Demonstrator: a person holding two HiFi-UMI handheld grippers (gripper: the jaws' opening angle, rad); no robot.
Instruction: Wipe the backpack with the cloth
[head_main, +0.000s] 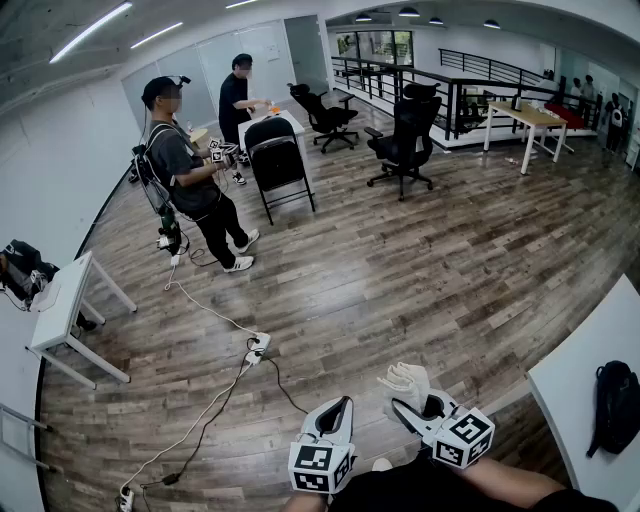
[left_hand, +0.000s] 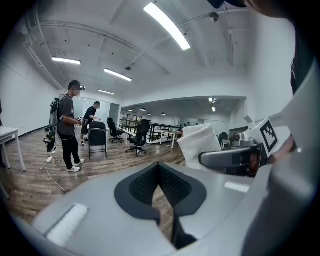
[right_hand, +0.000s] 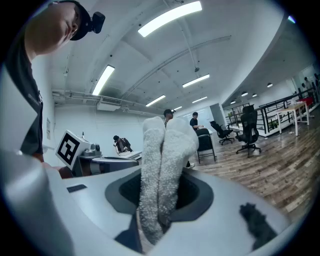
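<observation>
Right gripper (right_hand: 159, 197) pinched the white cloth (right_hand: 167, 155), left gripper (left_hand: 161, 175) pressed together, empty; black backpack (head_main: 614, 405) sat edge-cropped.

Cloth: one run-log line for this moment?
right gripper: shut on cloth | left gripper: shut, empty | backpack: on white table, untouched
</observation>
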